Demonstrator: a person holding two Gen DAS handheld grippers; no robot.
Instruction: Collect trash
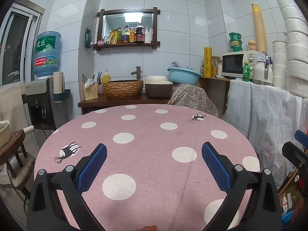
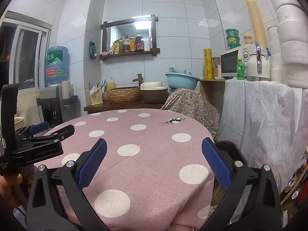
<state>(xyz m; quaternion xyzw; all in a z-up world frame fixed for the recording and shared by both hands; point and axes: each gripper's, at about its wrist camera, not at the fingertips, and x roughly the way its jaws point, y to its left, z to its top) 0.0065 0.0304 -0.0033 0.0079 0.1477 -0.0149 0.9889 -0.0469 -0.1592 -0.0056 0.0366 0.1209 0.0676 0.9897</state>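
A round table with a pink polka-dot cloth fills the middle of both views. No loose trash shows on its top. My left gripper is open and empty, held above the near half of the table. My right gripper is open and empty above the table's right side. A black bin stands beside the table's right edge, behind the right finger, its inside mostly hidden. The left gripper also shows in the right wrist view at the far left.
A wooden counter with a basket sink, a brown pot and a blue basin stands behind the table. A water dispenser is at the left. A draped shelf with a microwave and stacked white rolls is at the right.
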